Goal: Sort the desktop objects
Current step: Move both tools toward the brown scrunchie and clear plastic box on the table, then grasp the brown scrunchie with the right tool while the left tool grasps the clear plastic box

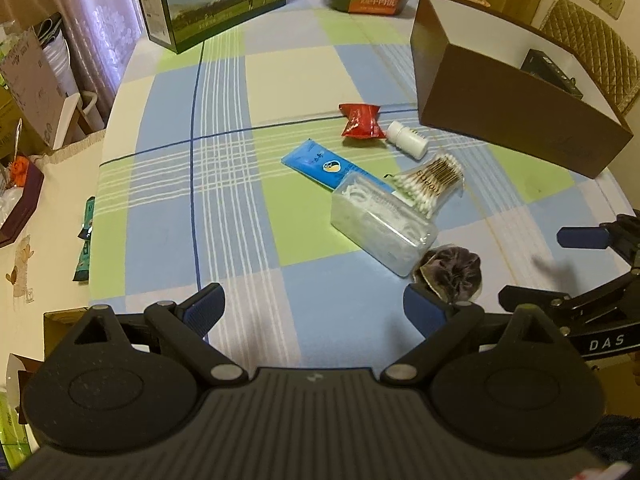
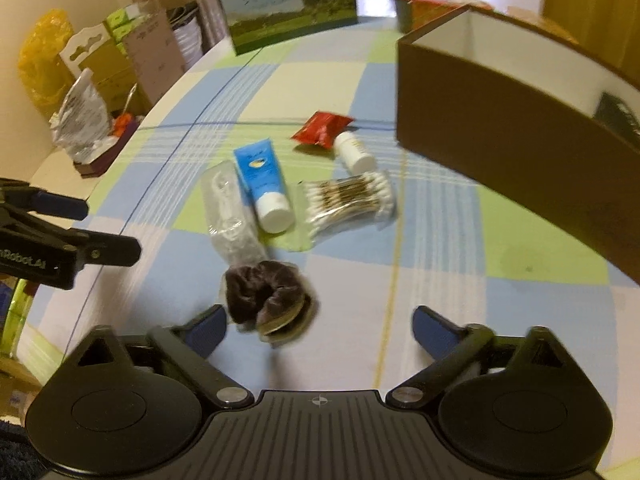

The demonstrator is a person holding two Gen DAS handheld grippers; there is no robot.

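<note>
On the checked cloth of the table (image 1: 224,216) the loose things lie bunched in one patch near the middle, presumably tipped out together so they can be sorted from one spot.

Going left to right in the left wrist view: the left gripper (image 1: 314,312) hangs over bare cloth at the near edge, jaws spread wide and nothing between them. It seems to be waiting rather than reaching.

Beyond it lies the blue tube (image 1: 320,164), flat, with its cap end tucked under the clear plastic box of floss picks (image 1: 380,224). The box rests on its side and partly overlaps the tube.

Further back sits the red sachet (image 1: 360,120), just beside the small white bottle (image 1: 406,140), which lies toppled.

The bundle of cotton swabs (image 1: 434,180) in its wrapper leans against the far corner of the clear box.

Nearest of the cluster is the dark brown scrunchie (image 2: 264,300) on its card. It lies just ahead of the left fingertip of the right gripper (image 2: 320,328), not between the fingers. That gripper is spread with nothing in it, and judging by where it points the scrunchie is the likely first pick.

At the far right stands the open brown box (image 1: 500,120), white inside, with a dark object already in it. It is placed close to the cluster, probably as the bin for sorted items.
</note>
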